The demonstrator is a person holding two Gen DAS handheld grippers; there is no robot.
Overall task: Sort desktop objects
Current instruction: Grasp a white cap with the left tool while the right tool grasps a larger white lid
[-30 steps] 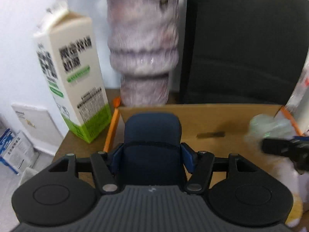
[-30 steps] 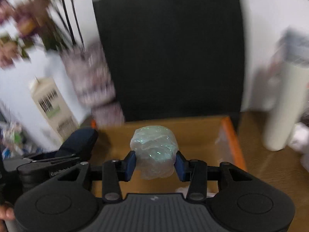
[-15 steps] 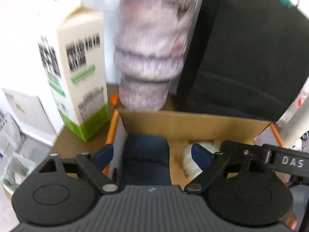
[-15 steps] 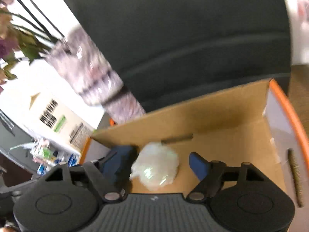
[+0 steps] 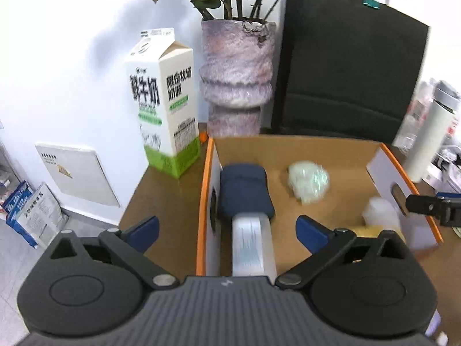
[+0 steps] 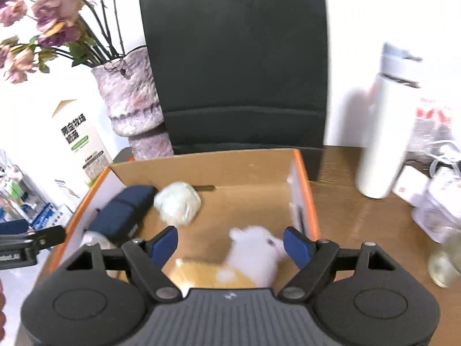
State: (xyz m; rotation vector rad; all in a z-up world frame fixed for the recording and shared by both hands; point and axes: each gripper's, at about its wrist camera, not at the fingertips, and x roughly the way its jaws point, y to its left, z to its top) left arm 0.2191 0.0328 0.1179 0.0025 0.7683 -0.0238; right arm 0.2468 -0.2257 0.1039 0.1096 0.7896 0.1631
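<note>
An orange-rimmed cardboard box (image 5: 206, 184) (image 6: 306, 184) sits on the wooden desk. Inside it lie a dark blue pouch (image 5: 243, 191) (image 6: 124, 213), a pale crumpled ball (image 5: 308, 180) (image 6: 177, 203), a clear tape roll (image 5: 250, 245), and a white and tan plush toy (image 6: 253, 256) (image 5: 377, 210). My left gripper (image 5: 227, 229) is open and empty above the box's left side. My right gripper (image 6: 230, 243) is open and empty above the box's front, over the plush toy.
A milk carton (image 5: 164, 101) (image 6: 77, 144), a purple vase with flowers (image 5: 236, 77) (image 6: 132, 101) and a black bag (image 5: 345, 66) (image 6: 239, 66) stand behind the box. A white bottle (image 6: 386, 132) (image 5: 429, 132) and small packages (image 6: 435, 201) are at the right.
Both grippers opened. The left let go of the blue pouch and the right let go of the pale ball; both lie in the box. Both grippers have pulled back.
</note>
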